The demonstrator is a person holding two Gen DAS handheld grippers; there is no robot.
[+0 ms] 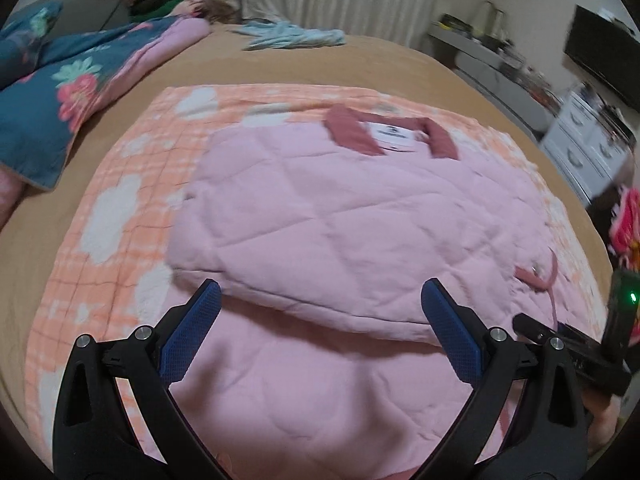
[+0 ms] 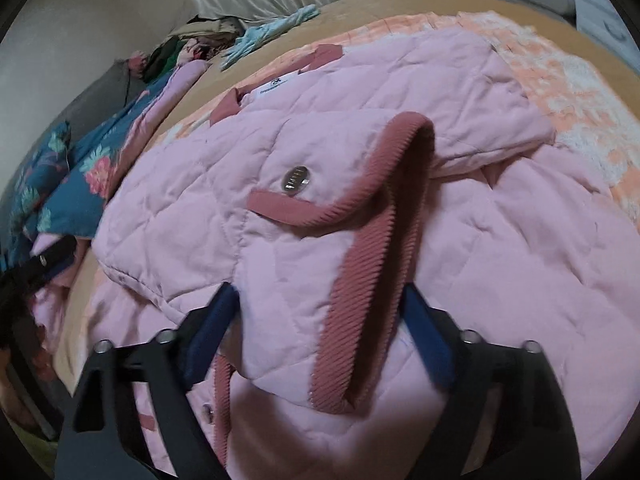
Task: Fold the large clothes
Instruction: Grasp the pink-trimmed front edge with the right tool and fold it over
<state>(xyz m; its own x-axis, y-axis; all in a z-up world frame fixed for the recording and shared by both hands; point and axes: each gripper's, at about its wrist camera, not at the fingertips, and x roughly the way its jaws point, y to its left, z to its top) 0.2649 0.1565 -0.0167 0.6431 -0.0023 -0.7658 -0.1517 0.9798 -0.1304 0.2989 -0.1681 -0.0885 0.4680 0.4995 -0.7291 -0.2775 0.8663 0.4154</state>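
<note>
Lying on the orange blanket [image 1: 120,184] across the bed [image 1: 360,56], the pink quilted jacket [image 1: 360,216] stretches collar-away from both grippers. The left gripper [image 1: 320,300] hovers spread at the near fold; the right gripper [image 2: 320,312] straddles the ribbed-trimmed flap [image 2: 360,280], its grip unclear.

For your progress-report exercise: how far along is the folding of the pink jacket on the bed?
Done: the pink quilted jacket lies collar-up with its sides folded in. In hand: the right gripper straddles the ribbed cuff; the left gripper hovers open. Left: folding the bottom half up.
</note>
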